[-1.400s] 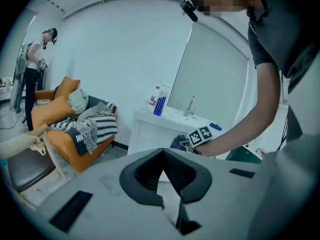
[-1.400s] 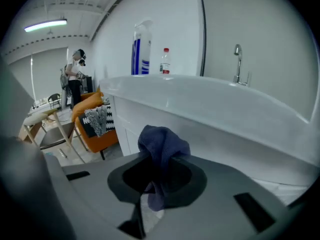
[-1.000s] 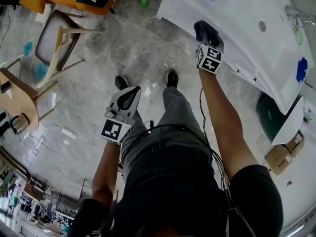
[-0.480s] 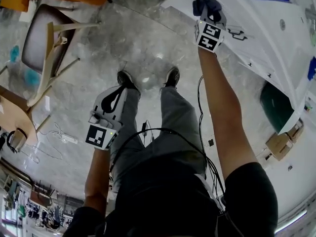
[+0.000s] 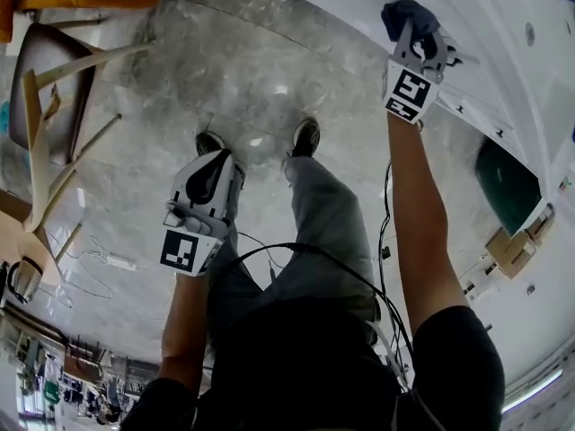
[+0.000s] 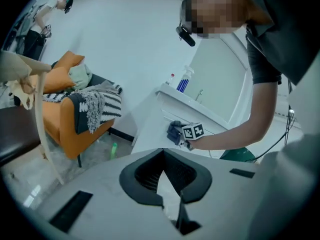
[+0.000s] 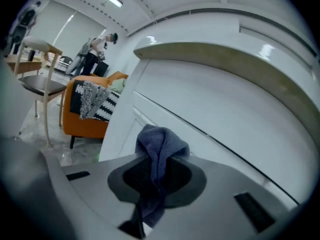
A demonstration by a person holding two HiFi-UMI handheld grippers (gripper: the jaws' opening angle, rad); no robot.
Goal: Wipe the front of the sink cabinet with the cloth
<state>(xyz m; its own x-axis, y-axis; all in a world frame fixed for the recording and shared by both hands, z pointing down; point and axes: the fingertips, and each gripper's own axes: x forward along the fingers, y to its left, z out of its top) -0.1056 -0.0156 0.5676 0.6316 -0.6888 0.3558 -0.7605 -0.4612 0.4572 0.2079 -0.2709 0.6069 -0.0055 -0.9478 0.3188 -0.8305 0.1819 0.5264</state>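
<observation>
Clearly the wiping step is in hand: the right gripper [image 7: 150, 184] has its jaws clamped on the dark blue cloth [image 7: 159, 146]. The cloth's bunched end sticks out past the jaw tips, and a loose tail hangs down between them. Just ahead of the jaws stands the white front of the sink cabinet [image 7: 220, 109], with a thin seam [image 7: 200, 130] running across it. In the head view the cloth looks pressed to that panel, though real contact is hard to confirm. The left gripper [image 6: 167, 199] hangs low beside the person's leg [image 5: 314, 214], well apart from the cabinet, its jaws drawn together with nothing between them. By my reading, the next move calls for a firm press toward the panel and a steady sweep along it, with the bunched end rather than the jaw tips meeting the surface. A slack grip could let the tail slip free.
</observation>
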